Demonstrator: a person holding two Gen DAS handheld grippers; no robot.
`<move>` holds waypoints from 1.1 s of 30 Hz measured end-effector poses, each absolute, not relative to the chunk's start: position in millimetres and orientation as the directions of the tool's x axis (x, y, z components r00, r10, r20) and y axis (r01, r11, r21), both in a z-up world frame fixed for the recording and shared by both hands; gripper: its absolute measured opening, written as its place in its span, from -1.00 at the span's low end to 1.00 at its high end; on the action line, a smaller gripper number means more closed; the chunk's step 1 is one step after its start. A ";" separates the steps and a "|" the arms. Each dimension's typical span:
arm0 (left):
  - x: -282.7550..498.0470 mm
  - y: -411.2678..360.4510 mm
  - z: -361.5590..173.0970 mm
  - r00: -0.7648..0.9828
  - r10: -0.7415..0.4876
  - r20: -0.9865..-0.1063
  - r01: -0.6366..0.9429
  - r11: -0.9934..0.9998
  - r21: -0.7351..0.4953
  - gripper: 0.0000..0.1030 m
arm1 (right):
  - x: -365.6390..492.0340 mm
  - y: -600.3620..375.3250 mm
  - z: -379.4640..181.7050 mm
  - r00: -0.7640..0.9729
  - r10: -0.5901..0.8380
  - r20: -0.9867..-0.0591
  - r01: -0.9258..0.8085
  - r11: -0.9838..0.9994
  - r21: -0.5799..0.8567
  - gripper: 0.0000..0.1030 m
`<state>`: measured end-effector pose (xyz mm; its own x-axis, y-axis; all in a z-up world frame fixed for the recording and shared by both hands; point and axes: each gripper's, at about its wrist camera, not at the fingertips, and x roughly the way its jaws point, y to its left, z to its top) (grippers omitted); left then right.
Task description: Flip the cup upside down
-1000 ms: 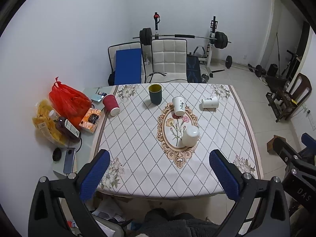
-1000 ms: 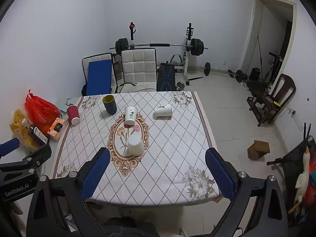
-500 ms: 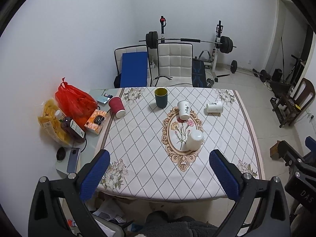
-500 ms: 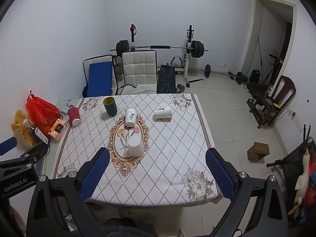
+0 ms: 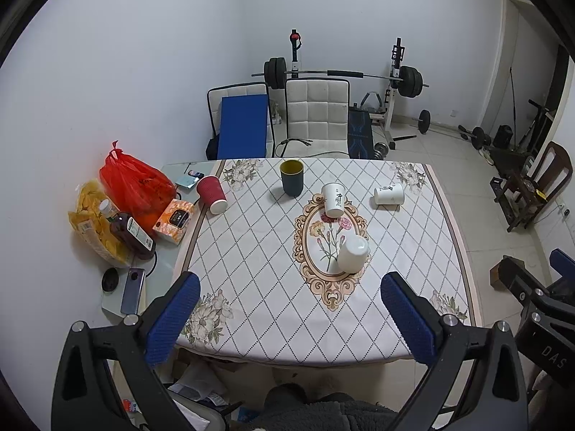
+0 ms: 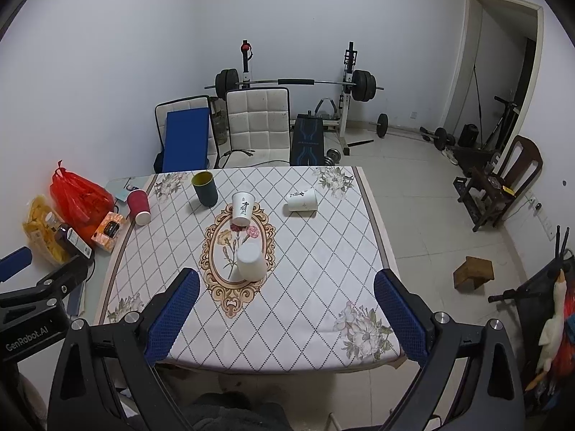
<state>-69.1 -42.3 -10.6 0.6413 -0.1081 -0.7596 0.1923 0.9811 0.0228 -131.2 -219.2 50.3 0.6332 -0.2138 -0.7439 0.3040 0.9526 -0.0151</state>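
Both claws hang above the near edge of the surface (image 5: 273, 251), each spread wide with nothing between its blue pads. The left claw (image 5: 291, 318) and the right claw (image 6: 285, 314) sit side by side: the left wrist view catches the right claw's black frame at its 4 o'clock edge, and the right wrist view catches the left one at 8 o'clock.

Only the left view shows the phone (image 5: 132, 290) and the small dark round object (image 5: 110, 280) on the glass strip at 9 o'clock. Only the right view shows the wooden block (image 6: 473, 272) on the tiled floor whole, plus the white bird-shaped toy (image 6: 550, 327) at 4 o'clock.

On the diamond-patterned cloth, the nearest white cup (image 5: 353, 258) stands mouth down on the floral oval, closest to the claws. At 12 o'clock from it a printed white cup (image 5: 334, 199) looks mouth up, leaning. A second printed white cup (image 5: 389, 194) lies on its side at 1 o'clock. A dark green cup (image 5: 291, 177) stands upright at 11 o'clock, and a red paper cup (image 5: 212, 194) lies tipped at the left border.

Beside the cloth sit a red bag (image 5: 134, 183), a bottle (image 5: 127, 230) and an orange box (image 5: 173, 221). Beyond the surface stand two chairs (image 5: 318, 115) and a barbell rack (image 5: 341, 75) against the white wall.
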 end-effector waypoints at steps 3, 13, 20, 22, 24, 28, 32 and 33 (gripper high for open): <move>-69.2 -42.3 -9.9 0.642 -0.109 -0.759 0.194 0.981 0.023 1.00 | -131.1 -218.6 50.3 0.633 -0.216 -0.744 0.302 0.953 -0.019 0.93; -70.0 -41.7 -8.0 0.641 -0.111 -0.759 0.195 0.981 0.021 1.00 | -132.0 -218.6 49.1 0.633 -0.215 -0.743 0.299 0.954 -0.022 0.93; -71.3 -41.1 -8.6 0.641 -0.111 -0.759 0.199 0.980 0.024 1.00 | -134.4 -219.2 48.3 0.636 -0.213 -0.742 0.298 0.954 -0.018 0.93; -70.9 -40.4 -7.5 0.642 -0.111 -0.758 0.198 0.980 0.024 1.00 | -134.4 -219.1 48.1 0.635 -0.212 -0.743 0.296 0.955 -0.019 0.93; -72.2 -40.9 -8.0 0.643 -0.110 -0.758 0.198 0.980 0.025 1.00 | -135.4 -218.9 48.6 0.637 -0.213 -0.741 0.296 0.955 -0.020 0.93; -71.3 -40.2 -7.2 0.642 -0.110 -0.758 0.197 0.980 0.025 1.00 | -135.2 -218.4 48.1 0.636 -0.210 -0.743 0.294 0.955 -0.018 0.93; -73.0 -40.6 -8.3 0.643 -0.110 -0.758 0.197 0.980 0.025 1.00 | -135.8 -218.4 47.8 0.635 -0.210 -0.744 0.295 0.955 -0.018 0.93; -72.8 -40.4 -7.7 0.643 -0.110 -0.758 0.197 0.980 0.025 1.00 | -137.3 -217.7 48.4 0.635 -0.210 -0.743 0.294 0.956 -0.018 0.93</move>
<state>-72.8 -40.4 -7.7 0.6427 -0.1103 -0.7582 0.1972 0.9801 0.0246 -137.3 -217.7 48.4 0.6355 -0.2100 -0.7430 0.2943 0.9555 -0.0184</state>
